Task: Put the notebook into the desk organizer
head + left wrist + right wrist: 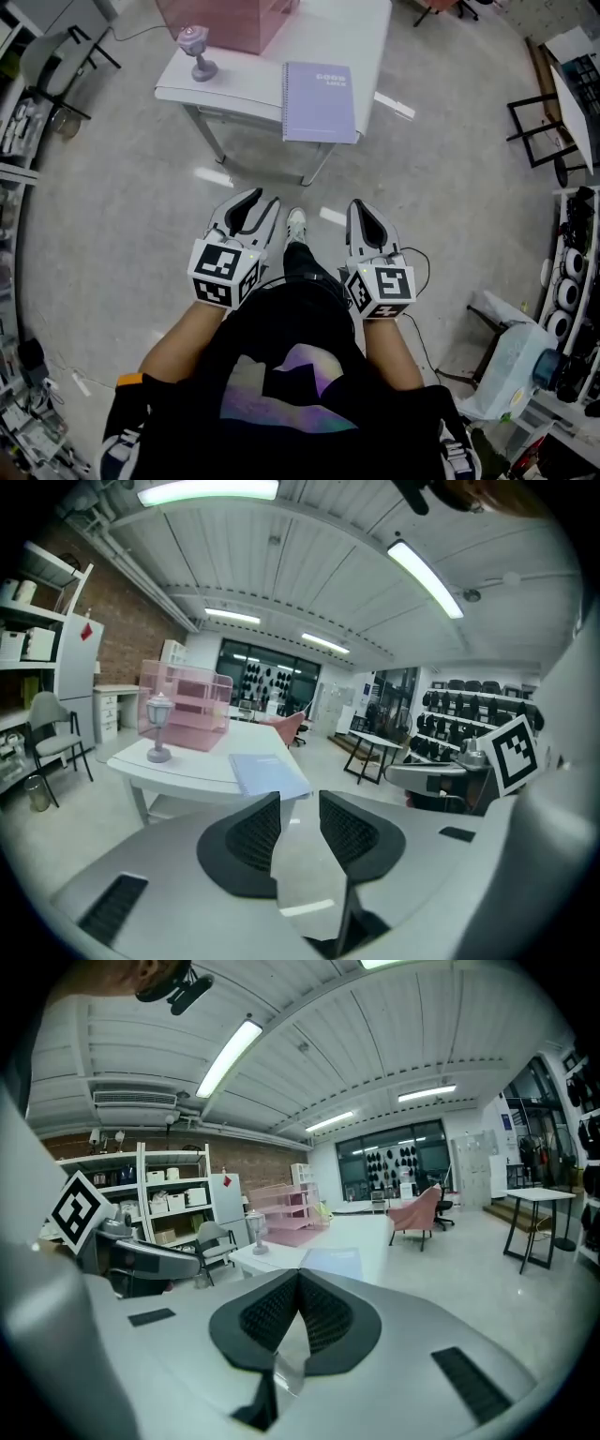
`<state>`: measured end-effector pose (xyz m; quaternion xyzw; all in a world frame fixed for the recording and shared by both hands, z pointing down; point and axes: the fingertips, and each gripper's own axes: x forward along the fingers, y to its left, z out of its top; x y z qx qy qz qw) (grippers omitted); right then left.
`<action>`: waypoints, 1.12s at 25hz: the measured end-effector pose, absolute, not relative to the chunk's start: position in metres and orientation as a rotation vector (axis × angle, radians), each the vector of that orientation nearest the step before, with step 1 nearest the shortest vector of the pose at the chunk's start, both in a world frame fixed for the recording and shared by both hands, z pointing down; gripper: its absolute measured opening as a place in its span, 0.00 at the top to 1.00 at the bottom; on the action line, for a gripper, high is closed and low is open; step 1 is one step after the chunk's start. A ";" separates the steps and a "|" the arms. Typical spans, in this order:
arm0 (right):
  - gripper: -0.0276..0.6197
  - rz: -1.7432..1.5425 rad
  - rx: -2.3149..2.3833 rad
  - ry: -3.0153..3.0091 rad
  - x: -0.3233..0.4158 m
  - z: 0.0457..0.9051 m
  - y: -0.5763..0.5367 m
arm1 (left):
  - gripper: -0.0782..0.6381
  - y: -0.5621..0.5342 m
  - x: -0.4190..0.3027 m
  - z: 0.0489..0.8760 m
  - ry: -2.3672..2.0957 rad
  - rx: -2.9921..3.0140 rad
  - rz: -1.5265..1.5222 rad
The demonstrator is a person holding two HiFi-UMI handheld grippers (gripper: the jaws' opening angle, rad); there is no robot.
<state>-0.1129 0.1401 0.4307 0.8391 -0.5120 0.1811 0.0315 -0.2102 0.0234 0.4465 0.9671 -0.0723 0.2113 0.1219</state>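
A lilac spiral notebook (319, 101) lies flat at the near edge of a white table (328, 33); it also shows in the left gripper view (267, 772) and the right gripper view (333, 1262). The pink see-through desk organizer (225, 23) stands at the table's far side (187, 716) (286, 1211). Both grippers are held low near my body, well short of the table. My left gripper (265, 200) (300, 803) has its jaws apart with nothing between them. My right gripper (360, 204) (300, 1274) is shut and empty.
A small lilac lamp (195, 52) stands on the table's left end beside the organizer. A grey chair (56, 56) and shelves are at the left, a black-framed table (539, 127) and racks at the right. Grey floor lies between me and the table.
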 end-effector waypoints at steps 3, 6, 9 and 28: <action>0.93 0.582 2.576 -1.564 -0.083 0.437 0.123 | 0.68 0.004 -0.182 0.457 -0.211 2.765 0.657; 0.93 0.619 2.567 -1.554 -0.055 0.446 0.106 | 0.65 -0.016 -0.155 0.467 -0.217 2.701 0.688; 0.93 0.671 2.573 -1.537 -0.027 0.461 0.091 | 0.63 -0.037 -0.130 0.486 -0.222 2.618 0.716; 0.75 1.217 2.615 -1.569 0.052 0.556 0.062 | 0.52 -0.094 -0.052 0.616 -0.241 2.084 0.787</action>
